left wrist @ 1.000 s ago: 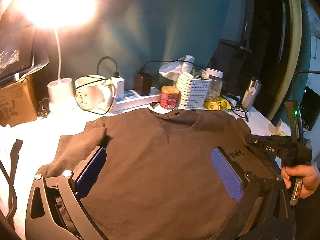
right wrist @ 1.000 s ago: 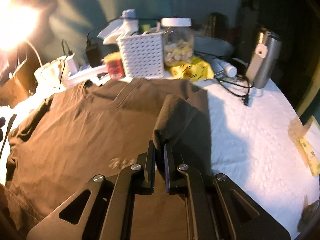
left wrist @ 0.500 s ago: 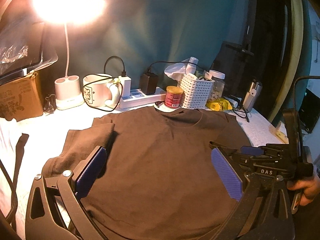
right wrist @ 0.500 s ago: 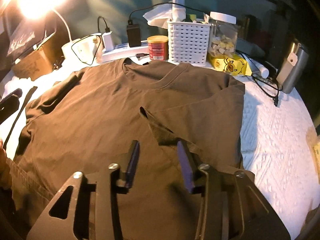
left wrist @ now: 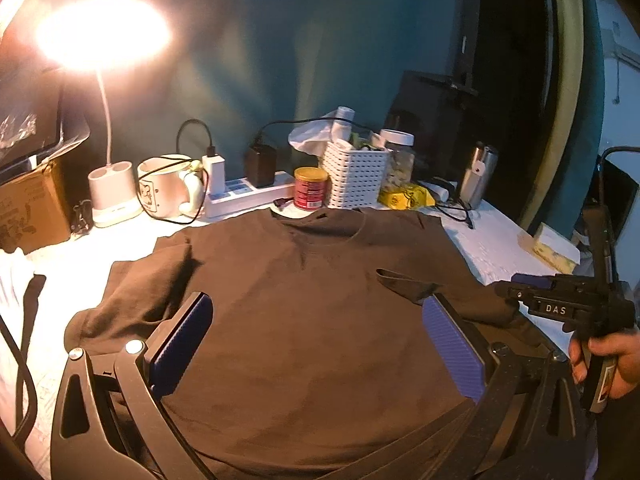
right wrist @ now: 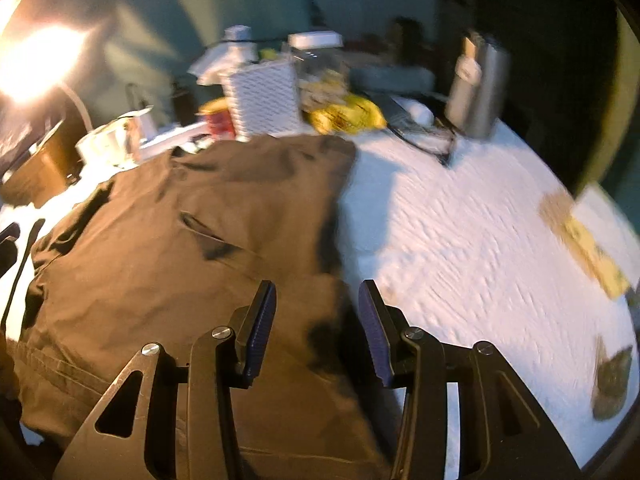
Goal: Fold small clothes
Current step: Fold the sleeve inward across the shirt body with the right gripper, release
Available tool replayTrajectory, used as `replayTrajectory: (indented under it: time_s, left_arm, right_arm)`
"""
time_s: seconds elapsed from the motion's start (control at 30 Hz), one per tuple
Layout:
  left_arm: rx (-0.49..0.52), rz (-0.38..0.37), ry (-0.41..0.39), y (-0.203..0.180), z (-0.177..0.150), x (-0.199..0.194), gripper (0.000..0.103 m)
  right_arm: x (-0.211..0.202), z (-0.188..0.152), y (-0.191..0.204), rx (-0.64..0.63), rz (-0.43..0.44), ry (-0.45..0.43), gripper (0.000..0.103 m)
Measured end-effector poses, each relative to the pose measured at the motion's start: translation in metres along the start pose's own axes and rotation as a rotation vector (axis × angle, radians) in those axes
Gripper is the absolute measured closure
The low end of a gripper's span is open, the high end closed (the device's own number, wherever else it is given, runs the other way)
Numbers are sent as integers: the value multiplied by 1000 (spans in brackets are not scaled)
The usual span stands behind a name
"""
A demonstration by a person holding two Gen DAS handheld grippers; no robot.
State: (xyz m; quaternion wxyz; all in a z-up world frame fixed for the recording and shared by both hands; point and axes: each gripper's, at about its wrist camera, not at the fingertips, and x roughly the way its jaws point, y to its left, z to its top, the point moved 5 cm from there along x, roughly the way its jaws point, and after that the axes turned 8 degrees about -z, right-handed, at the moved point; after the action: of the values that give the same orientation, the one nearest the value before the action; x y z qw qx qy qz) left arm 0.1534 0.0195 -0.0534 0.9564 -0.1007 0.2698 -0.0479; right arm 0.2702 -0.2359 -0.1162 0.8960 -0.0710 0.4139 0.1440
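A brown T-shirt lies flat on the white-covered table, collar toward the back. Its right sleeve is folded inward and rests on the chest, also seen as a dark flap in the right wrist view. My left gripper hovers over the shirt's middle, open wide, nothing between its blue pads. My right gripper is open above the shirt's right side edge, with its pads clear of the cloth. In the left wrist view the right gripper sits at the right, held by a hand.
Along the back stand a lit lamp, a mug, a power strip, a red can, a white basket and a steel flask. A cardboard box is at the left, a small carton at the right.
My right gripper opened and let go of the sleeve, which now lies folded on the shirt. The gripper then moved right to the shirt's edge. My left gripper pulled back a little, still open.
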Motion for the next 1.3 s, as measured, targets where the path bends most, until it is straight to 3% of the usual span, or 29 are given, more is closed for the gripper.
replayTrajectory:
  time_s: [0.2,0.4,0.5,0.57,0.77,0.93,0.97,1.03,1.1,1.3]
  left_arm:
    - [16,18,19,-8,-1,3,0]
    - [32,37,26,-13,0,3,0]
    - [33,42,24,-14,0,1,0]
    - [32,41,27,-15,-1,1,0]
    - [30,25,35,-18,-8,0,0]
    - [28,16,43,-15,-11,0,0]
    - [29,16,41,-13,-10,-1,0]
    - [25,19,37,-8,-9,-3,0]
    - [18,27,34,-2,-9,-6,0]
    - [-13,69,30,26,-9,-16,0]
  right_arm:
    - [8,-7,-12,51,34,11,57]
    - [8,-7,10,-6,158,-22,58]
    - [2,-8,25,-66,196,-42,78]
    - [0,-12,35,-101,215,-29,78]
    - [-10,-38,58,-175,240,29,78]
    - [-30,-43,61,-214,215,13,77]
    - [-34,-41,60,-217,199,-3,76]
    - [-37,-37,57,-206,187,-14,56]
    - [-34,-30,54,-175,175,-16,44]
    - [-3,-30,76,-173,205,92,44]
